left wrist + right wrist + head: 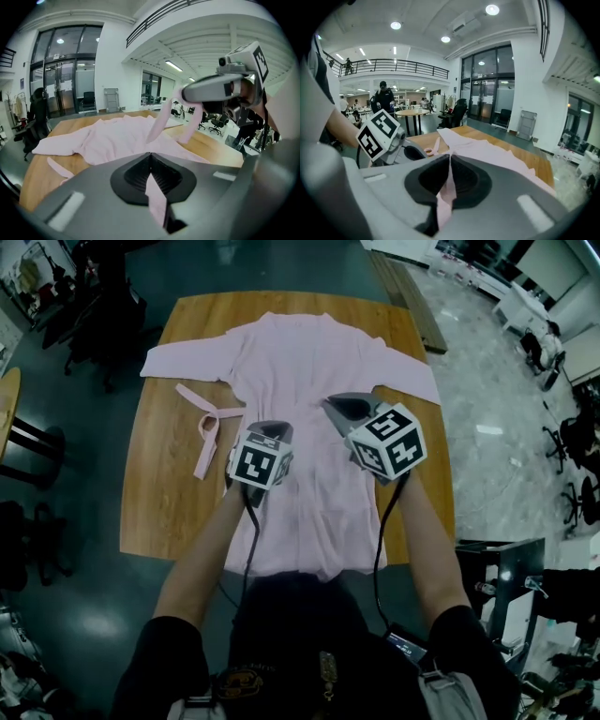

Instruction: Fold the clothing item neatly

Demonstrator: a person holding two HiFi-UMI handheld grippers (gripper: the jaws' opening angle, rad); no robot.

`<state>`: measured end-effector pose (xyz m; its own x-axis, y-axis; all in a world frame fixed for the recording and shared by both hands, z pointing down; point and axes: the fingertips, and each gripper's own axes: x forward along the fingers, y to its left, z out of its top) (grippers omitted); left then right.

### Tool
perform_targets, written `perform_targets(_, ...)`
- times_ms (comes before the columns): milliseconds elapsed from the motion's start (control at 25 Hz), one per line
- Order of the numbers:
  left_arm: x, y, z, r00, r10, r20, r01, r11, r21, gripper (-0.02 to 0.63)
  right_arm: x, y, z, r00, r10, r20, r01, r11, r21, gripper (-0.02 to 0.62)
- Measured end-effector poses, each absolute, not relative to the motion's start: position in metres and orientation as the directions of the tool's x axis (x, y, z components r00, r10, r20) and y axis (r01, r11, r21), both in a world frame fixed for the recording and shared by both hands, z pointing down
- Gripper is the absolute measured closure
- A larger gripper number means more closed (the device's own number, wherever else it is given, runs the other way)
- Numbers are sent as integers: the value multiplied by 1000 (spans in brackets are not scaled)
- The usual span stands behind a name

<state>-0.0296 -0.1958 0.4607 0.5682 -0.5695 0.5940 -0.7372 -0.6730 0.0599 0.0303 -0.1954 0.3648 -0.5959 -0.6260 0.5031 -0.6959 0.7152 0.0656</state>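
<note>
Pink robe (pixel 309 357) lies spread flat on a wooden table (pixel 155 502). Its collar is on the far side of the grippers and its hem is at the near edge, under the person's forearms.

The left gripper (pixel 272 430) has its jaws pressed together on a narrow strip of the pink cloth (pixel 157 199). The right gripper (pixel 339 407), just beside it and slightly further out, is clamped on a pink strip (pixel 445 197) in the same way. Both are held above the middle of the robe. Seen from the left gripper view, the right gripper (pixel 187 93) is raised, with pink cloth hanging from it.

Left of the left gripper there is a wide band of bare wood. The belt (pixel 206 427) lies on it, and one sleeve (pixel 173 360) runs out beyond that, near the table's left edge. Right of the right gripper the other sleeve (pixel 412 381) reaches the right edge, so only a narrow strip of wood is bare. Open floor (pixel 94 615) surrounds the table.
</note>
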Motion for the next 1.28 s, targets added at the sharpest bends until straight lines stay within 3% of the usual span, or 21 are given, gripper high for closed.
perform_targets(360, -96, -178, 489, 543, -538, 645, -743, -665, 72, 598, -64, -116, 526, -590, -348, 728, -618, 775, -131, 578)
perform_targets(440, -103, -172, 499, 540, -523, 659, -740, -668, 77, 598, -70, -102, 557, -581, -287, 762, -607, 776, -171, 501)
perform_targets(520, -111, -169, 507, 533, -518, 669, -743, -665, 76, 598, -69, -93, 571, -566, -262, 781, -609, 772, -182, 486)
perform_targets(920, -202, -179, 532, 407, -603, 686, -841, -540, 24, 590, -86, -120, 509, -589, -426, 687, -651, 754, -91, 489)
perform_targets(1160, -250, -202, 562, 323, -586, 743, -886, -463, 19, 444, -105, -124, 499, -600, -436, 670, -650, 754, -92, 499)
perform_targets(1280, -260, -206, 580, 283, -559, 780, -879, -476, -22, 410, -105, -125, 502, -592, -435, 678, -654, 751, -89, 499)
